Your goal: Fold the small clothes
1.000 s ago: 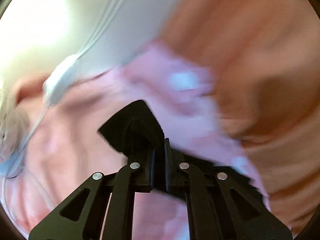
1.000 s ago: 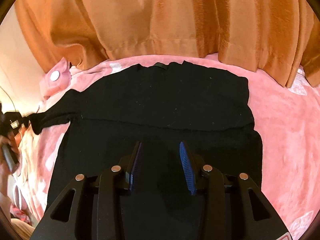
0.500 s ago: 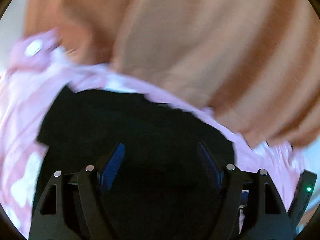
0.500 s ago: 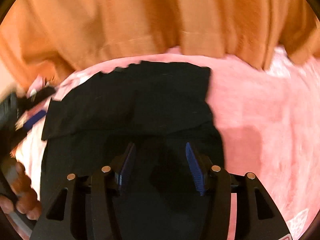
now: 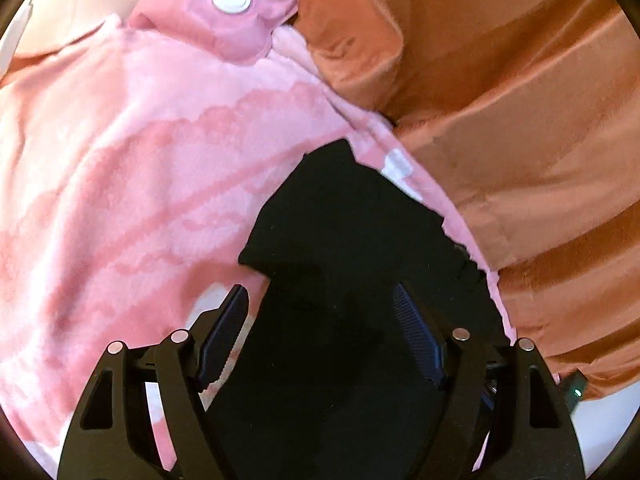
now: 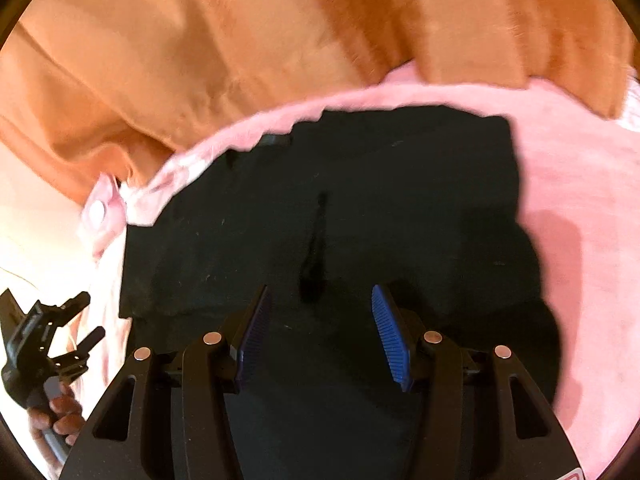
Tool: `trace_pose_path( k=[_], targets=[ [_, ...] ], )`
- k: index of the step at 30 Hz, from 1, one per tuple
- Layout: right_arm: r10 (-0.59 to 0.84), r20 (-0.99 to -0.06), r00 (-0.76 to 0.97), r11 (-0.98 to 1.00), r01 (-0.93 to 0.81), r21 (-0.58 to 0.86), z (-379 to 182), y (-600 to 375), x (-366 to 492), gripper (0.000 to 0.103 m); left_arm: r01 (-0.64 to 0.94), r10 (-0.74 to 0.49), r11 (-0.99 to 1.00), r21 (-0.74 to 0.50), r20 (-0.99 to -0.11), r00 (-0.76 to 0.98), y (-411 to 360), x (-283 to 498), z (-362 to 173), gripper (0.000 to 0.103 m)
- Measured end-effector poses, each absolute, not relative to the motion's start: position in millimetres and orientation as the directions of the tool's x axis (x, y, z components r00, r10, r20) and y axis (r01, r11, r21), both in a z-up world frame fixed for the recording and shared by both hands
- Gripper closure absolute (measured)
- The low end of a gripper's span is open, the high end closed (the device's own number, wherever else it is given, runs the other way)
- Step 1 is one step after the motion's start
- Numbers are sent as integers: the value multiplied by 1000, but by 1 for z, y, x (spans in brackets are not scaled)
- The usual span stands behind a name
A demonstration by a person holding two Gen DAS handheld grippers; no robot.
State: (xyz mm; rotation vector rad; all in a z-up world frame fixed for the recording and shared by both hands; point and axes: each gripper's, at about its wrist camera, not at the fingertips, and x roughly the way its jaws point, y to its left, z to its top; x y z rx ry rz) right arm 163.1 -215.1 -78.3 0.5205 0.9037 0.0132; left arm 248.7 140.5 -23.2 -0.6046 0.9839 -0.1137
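A black knit garment [image 6: 360,208] lies spread flat on a pink fleece blanket [image 5: 132,160], its far edge close to a hanging orange curtain [image 6: 240,40]. The right gripper [image 6: 318,332] hovers over the garment's near part, jaws wide apart and holding nothing. The left gripper [image 5: 320,332] is likewise spread wide and empty above the garment's left edge, where a folded flap [image 5: 340,208] lies on top
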Motion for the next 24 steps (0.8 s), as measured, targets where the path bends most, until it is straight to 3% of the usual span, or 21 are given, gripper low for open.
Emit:
trace_pose_path(
  k=[4, 6, 10, 14, 17, 21, 24],
  targets=[
    [208, -744, 635, 883, 205, 422, -87, -198, 179, 54, -229, -434, 764, -603, -743, 509, 133, 239, -32, 31],
    [243, -733, 636, 876, 181, 447, -84, -190, 188, 99, -234, -457, 751, -618, -741, 492, 128, 237, -37, 31],
    [290, -682, 671, 878, 98, 469, -52, -177, 201, 99, -256, -469, 727, -637, -733, 493, 128, 239, -43, 32],
    [272, -532, 802, 881, 16, 473, 20, -199, 168, 100, -258, -479, 715, -650, -725, 495, 127, 240, -42, 32],
    [69, -621, 781, 942, 153, 297, 6, -233, 156, 99, -277, -485, 704, -654, -728, 485, 120, 245, -49, 32],
    [113, -721, 684, 902, 235, 363, -49, -264, 150, 99, -271, -507, 701, -660, -728, 462, 100, 254, -56, 31],
    [118, -704, 700, 912, 205, 357, -41, -259, 151, 99, -267, -516, 687, -676, -712, 476, 90, 257, -58, 30]
  ],
)
